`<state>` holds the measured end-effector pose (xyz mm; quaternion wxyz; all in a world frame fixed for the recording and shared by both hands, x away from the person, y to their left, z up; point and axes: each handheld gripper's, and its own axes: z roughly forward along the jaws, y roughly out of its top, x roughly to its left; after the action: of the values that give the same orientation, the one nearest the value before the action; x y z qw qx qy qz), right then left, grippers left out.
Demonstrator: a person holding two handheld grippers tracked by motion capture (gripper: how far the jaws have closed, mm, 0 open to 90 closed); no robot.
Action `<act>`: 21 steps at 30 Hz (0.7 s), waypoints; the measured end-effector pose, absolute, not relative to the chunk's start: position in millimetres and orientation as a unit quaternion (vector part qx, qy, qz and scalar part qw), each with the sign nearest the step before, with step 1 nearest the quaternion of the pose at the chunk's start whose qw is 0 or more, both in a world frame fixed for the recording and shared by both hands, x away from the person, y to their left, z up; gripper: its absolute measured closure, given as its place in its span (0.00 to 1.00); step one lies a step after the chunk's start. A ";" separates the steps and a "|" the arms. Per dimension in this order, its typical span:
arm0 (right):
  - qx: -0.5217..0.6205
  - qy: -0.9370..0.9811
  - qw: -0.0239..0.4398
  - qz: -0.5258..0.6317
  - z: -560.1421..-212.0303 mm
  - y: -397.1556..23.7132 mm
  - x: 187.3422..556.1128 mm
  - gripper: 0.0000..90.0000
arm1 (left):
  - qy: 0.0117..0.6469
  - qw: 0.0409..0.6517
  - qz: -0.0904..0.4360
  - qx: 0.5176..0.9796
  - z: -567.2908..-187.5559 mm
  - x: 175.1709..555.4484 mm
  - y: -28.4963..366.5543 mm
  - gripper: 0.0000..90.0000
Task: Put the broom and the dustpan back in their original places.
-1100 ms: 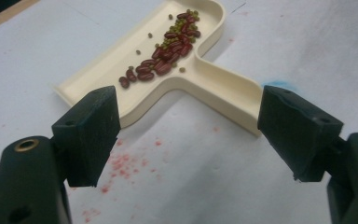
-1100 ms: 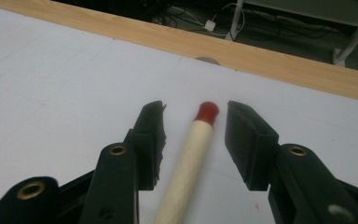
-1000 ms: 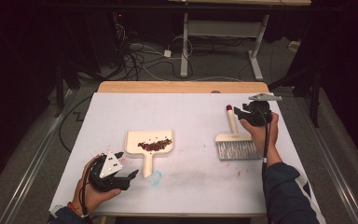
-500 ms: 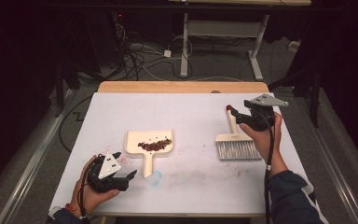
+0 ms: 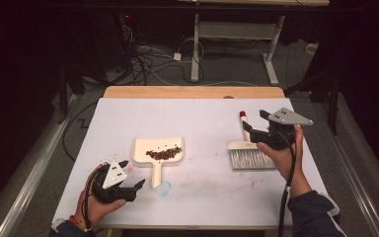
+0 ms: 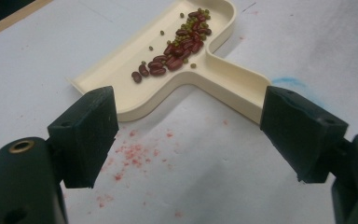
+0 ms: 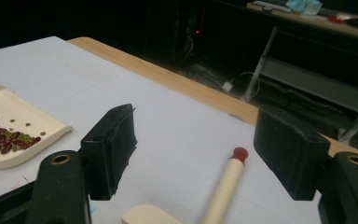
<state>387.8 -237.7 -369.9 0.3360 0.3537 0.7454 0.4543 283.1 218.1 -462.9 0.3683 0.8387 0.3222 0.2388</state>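
Here the dustpan [image 5: 158, 150] lies flat near the middle of the counter [image 5: 202, 197], its handle pointing toward the near edge and its open lip toward the far edge, a placement that keeps its load from spilling. In the pan lies a band of dark red beans [image 6: 175, 49] mixed with smaller green ones [image 6: 196, 15], gathered along the rear wall beside the handle; a few stray singly on the pan floor, which is otherwise bare. The left gripper [image 5: 128, 186] rests at the near left corner, just short of the handle, its jaws wide apart with nothing between them, seemingly poised to take the handle. The brush [image 5: 246, 150] lies toward the right edge, bristles to the near side, its red-tipped handle [image 7: 226, 184] pointing at the far edge. The right gripper [image 5: 250, 129] is held above that handle; its jaws have just been opening and now stand apart, clear of the handle, which suggests the brush has been set down with the sweeping done. Faint red smears [image 6: 133, 154] mark the counter near the pan, possibly bean residue, though the view is too coarse to tell.
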 end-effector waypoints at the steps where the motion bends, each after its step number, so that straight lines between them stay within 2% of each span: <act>1: 0.351 0.750 0.332 0.452 -369.5 -238.0 385.7 0.33 | 0.322 0.369 0.239 0.839 -463.0 282.8 217.7 0.21; 6: 0.339 0.750 0.330 0.463 -366.6 -241.1 373.0 0.28 | 0.319 0.369 0.238 0.840 -463.7 282.9 215.2 0.21; 11: 0.329 0.746 0.350 0.462 -369.1 -243.3 356.8 0.24 | 0.318 0.367 0.242 0.840 -463.8 283.8 214.3 0.21; 21: 0.314 0.758 0.353 0.449 -390.3 -256.1 331.1 0.23 | 0.311 0.368 0.262 0.836 -460.1 287.2 216.0 0.20</act>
<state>331.1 -256.1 -390.3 0.3534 0.3141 0.7584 0.4487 287.2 216.0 -460.1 0.3684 0.8361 0.3109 0.2618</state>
